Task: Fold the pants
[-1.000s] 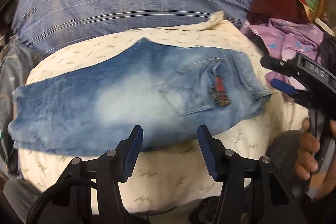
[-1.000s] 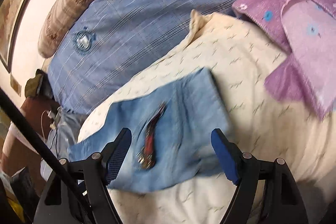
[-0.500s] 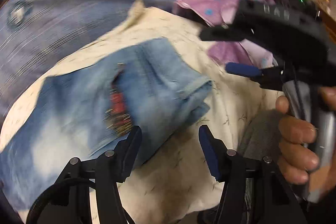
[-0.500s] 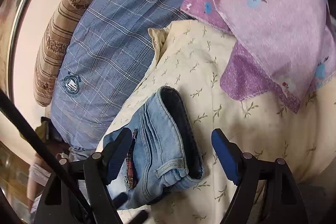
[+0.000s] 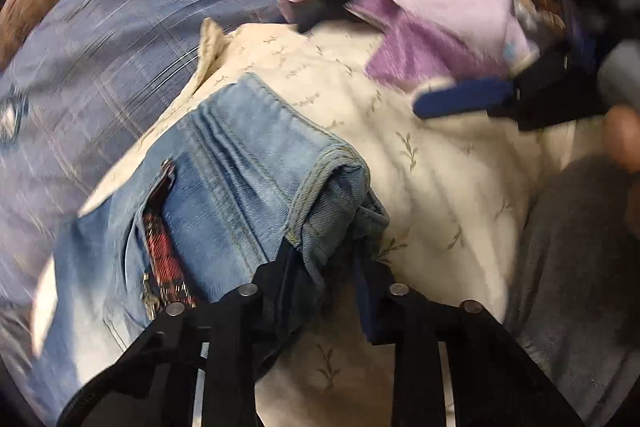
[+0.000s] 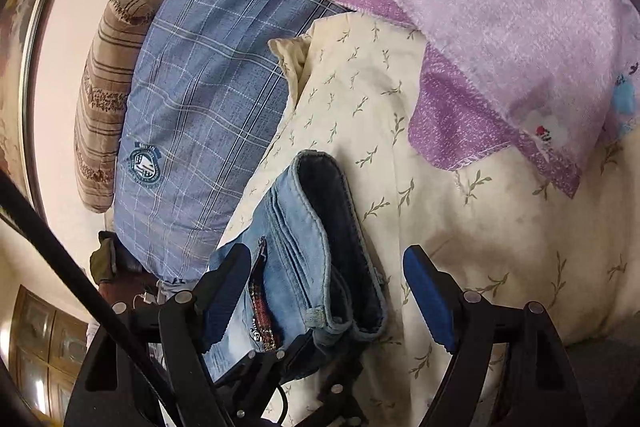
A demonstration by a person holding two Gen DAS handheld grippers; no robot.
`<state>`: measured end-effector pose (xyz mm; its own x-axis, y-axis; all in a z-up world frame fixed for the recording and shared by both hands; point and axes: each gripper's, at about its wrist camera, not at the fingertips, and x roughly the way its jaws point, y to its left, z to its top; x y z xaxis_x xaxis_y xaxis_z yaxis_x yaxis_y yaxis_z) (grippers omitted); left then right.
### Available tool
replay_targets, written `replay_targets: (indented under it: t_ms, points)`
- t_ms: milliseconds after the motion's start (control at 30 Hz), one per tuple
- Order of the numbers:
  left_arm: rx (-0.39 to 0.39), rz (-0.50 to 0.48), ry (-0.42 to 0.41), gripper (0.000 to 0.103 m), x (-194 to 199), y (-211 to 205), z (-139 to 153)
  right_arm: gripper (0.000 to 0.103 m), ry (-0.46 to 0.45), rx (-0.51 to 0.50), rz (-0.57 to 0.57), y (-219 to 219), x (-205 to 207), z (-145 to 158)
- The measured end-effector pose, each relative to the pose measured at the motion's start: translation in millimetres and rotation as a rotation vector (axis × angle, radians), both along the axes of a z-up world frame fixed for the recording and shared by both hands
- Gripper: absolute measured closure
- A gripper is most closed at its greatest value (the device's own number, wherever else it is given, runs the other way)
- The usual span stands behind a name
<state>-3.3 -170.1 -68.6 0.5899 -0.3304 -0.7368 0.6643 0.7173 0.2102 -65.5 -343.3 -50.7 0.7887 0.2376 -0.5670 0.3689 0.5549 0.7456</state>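
A blue checked pillow (image 6: pixel 200 99) lies to the left of the jeans (image 5: pixel 240 179). The jeans rest on the cream leaf-print sheet (image 6: pixel 460 227). The left gripper (image 5: pixel 326 267) is closing its jaws on the waistband corner of the jeans. The right gripper (image 6: pixel 324 299) hovers over the jeans with jaws released wide. A purple cloth (image 6: pixel 500 39) lies right of the jeans.
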Motion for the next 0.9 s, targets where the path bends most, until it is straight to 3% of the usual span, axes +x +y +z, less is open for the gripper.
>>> replay_targets:
  t_ms: [100, 200, 400, 533, 567, 600, 633, 733, 900]
  points:
    - [-0.185, 0.058, 0.102, 0.086, 7, 27, 14, 0.022, 0.049, 0.059, 0.037, -6, 13, -1]
    - [-0.317, 0.122, 0.191, 0.089, 16, 45, 20, 0.022, 0.085, 0.062, 0.123, -4, 43, -5]
    - [-0.384, 0.172, 0.230, 0.090, 20, 55, 21, 0.022, 0.070, 0.053, 0.164, 9, 56, -21]
    - [-0.380, 0.179, 0.226, 0.090, 19, 55, 22, 0.022, 0.085, 0.089, 0.240, 18, 68, -30]
    - [-0.376, 0.181, 0.226, 0.090, 19, 55, 22, 0.030, 0.096, 0.077, 0.256, 22, 72, -31]
    - [-0.374, 0.183, 0.226, 0.091, 20, 54, 22, 0.049, 0.105, 0.057, 0.266, 25, 73, -31]
    - [-0.376, 0.188, 0.231, 0.091, 19, 53, 23, 0.078, 0.113, 0.029, 0.271, 28, 75, -30]
    - [-0.389, 0.193, 0.236, 0.091, 20, 49, 28, 0.091, 0.093, -0.038, 0.261, 32, 71, -21]
    - [-0.391, 0.166, 0.213, 0.092, 15, 38, 46, 0.093, -0.013, -0.040, 0.222, 24, 55, -2]
